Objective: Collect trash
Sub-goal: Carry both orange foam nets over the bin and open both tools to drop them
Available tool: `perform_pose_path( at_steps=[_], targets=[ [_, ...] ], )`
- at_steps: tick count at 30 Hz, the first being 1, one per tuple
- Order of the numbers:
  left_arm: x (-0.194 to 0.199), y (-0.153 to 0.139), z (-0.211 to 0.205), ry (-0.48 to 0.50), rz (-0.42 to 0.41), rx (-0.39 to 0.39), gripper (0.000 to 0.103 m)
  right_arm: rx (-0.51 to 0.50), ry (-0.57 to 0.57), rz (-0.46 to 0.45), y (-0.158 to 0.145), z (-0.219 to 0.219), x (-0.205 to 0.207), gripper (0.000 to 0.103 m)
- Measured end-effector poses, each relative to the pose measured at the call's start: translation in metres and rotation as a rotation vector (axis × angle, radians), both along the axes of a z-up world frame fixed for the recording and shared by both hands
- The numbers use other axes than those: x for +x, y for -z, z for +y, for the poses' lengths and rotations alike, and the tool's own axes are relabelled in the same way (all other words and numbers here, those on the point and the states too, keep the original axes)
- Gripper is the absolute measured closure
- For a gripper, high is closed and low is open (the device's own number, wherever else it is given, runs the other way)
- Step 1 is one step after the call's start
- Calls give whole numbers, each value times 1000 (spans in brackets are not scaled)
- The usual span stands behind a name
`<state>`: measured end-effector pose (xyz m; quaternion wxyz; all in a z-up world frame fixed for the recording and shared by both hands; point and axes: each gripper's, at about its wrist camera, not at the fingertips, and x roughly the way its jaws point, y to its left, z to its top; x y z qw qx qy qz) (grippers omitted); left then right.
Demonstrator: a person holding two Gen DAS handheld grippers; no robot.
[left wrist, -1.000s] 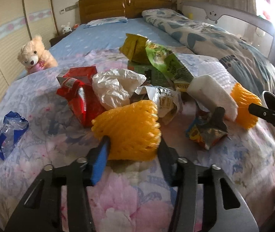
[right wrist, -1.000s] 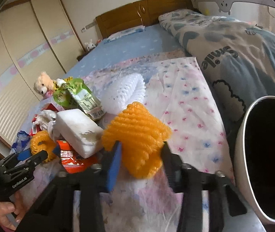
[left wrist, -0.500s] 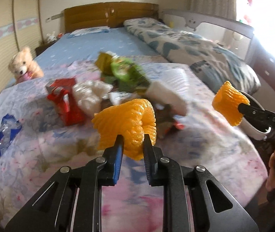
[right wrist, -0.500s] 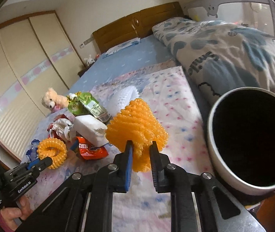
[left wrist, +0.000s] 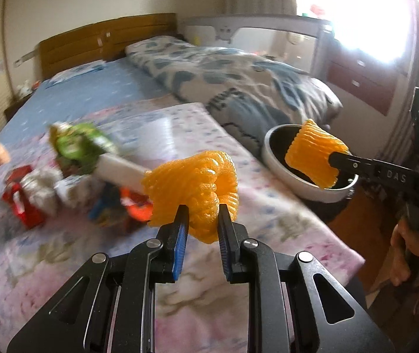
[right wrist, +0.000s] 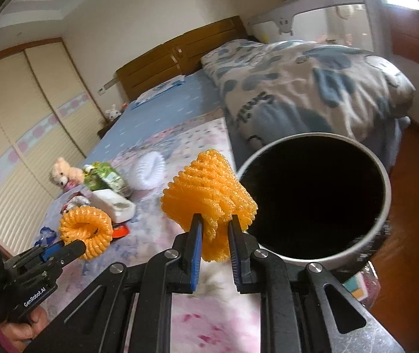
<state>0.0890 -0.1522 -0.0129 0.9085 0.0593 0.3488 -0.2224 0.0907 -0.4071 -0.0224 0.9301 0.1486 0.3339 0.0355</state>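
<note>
right wrist view: both grippers, right (right wrist: 213,229) and left (left wrist: 200,220), pinched foam nets (right wrist: 209,194); an early release risked missing the bin (right wrist: 386,206).

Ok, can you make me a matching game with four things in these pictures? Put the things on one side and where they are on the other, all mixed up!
Things:
1. teddy bear
2. white foam net
3. trash bin
4. orange foam net

Places:
A. pinched in the right gripper, close to the bin's rim
B. lying alone on the flowery sheet, behind the wrapper pile
C. standing beside the bed, mouth open and dark inside
D. sitting at the far edge of the bed, near the wardrobe doors

Pairs: 1-D, 2-B, 3-C, 4-A
</note>
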Motion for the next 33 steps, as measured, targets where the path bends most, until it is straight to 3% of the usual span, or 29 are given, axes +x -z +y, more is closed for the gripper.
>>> perform_pose_path(
  at_steps=[14,33],
  targets=[
    [17,2,-77,149,25,24,85,-6,110,29,1,-62,-9,86],
    [41,-2,-161,286,44,49,85,-28,129,76,3,-100,9,86]
  ],
)
